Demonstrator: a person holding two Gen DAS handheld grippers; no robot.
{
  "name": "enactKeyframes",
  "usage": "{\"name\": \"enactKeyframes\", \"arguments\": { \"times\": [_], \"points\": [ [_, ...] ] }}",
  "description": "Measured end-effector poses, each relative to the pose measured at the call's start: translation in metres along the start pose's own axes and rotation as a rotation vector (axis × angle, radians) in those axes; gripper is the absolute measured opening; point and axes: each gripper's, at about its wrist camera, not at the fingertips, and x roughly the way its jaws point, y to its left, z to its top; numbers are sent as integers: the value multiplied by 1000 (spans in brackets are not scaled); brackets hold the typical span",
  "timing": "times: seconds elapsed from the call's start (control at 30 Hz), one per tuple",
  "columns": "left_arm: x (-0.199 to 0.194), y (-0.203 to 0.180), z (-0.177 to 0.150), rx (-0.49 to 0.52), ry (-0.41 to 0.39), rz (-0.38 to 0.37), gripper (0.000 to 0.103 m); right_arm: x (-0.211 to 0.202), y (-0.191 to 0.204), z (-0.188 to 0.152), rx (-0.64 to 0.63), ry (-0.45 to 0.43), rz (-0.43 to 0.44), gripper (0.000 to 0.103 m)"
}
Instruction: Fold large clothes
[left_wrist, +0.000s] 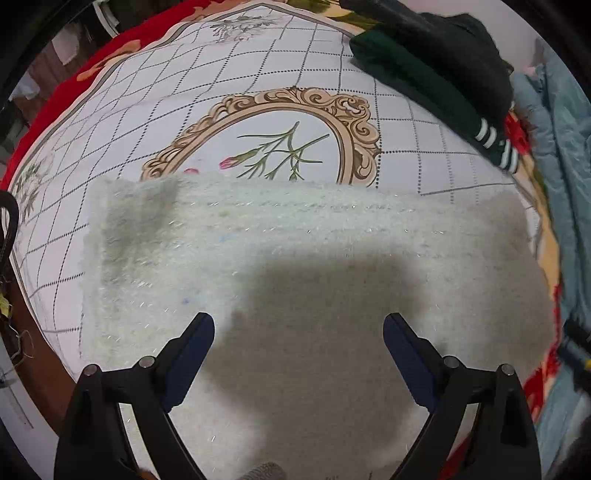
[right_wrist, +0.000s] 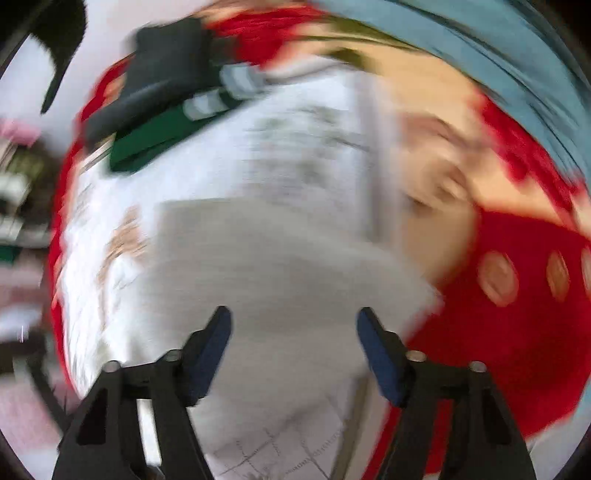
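A fuzzy white sweater (left_wrist: 295, 258) lies folded into a wide rectangle on the patterned white bed cover (left_wrist: 258, 74). My left gripper (left_wrist: 298, 332) is open and empty, held just above the sweater's near half, and casts a shadow on it. In the blurred right wrist view the sweater (right_wrist: 280, 258) lies ahead on the bed cover (right_wrist: 295, 129). My right gripper (right_wrist: 294, 326) is open and empty above the sweater's near edge.
Folded dark green and black clothes (left_wrist: 436, 70) are stacked at the far right of the bed; they also show in the right wrist view (right_wrist: 162, 107). A light blue garment (left_wrist: 554, 147) lies along the right side. A red floral blanket (right_wrist: 517, 295) borders the cover.
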Motion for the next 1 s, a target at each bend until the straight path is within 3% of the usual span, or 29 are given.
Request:
{"name": "enactKeyframes", "arguments": {
  "times": [0.13, 0.2, 0.3, 0.43, 0.53, 0.6, 0.63, 0.67, 0.8, 0.87, 1.0],
  "points": [
    [33, 5, 7, -27, 21, 69, 93, 68, 63, 19, -113, 181, 117, 45],
    [54, 11, 8, -35, 47, 95, 94, 117, 80, 20, -158, 241, 36, 38],
    [57, 10, 11, -13, 23, 88, 95, 157, 87, 31, -186, 224, -53, 35],
    [49, 11, 16, -25, 59, 88, 95, 164, 109, 44, -208, 287, -137, 36],
    [25, 12, 20, -43, 40, 78, 95, 130, 116, 52, -271, 332, -69, 37],
    [1, 7, 22, -40, -15, 63, 95, 90, 111, 50, -299, 259, -35, 48],
    [-4, 4, 23, -36, -30, 57, 95, 80, 108, 51, -305, 240, -44, 61],
    [-9, -4, 23, -21, -47, 50, 95, 73, 105, 54, -308, 228, -51, 61],
    [14, -35, 17, 14, -7, 14, 95, 99, 89, 48, -281, 396, 11, 57],
    [38, -45, 14, 32, 35, 38, 96, 132, 80, 37, -309, 458, -87, 37],
    [59, -42, 8, -5, 37, 38, 103, 174, 73, 29, -272, 467, -160, 37]
  ]
}}
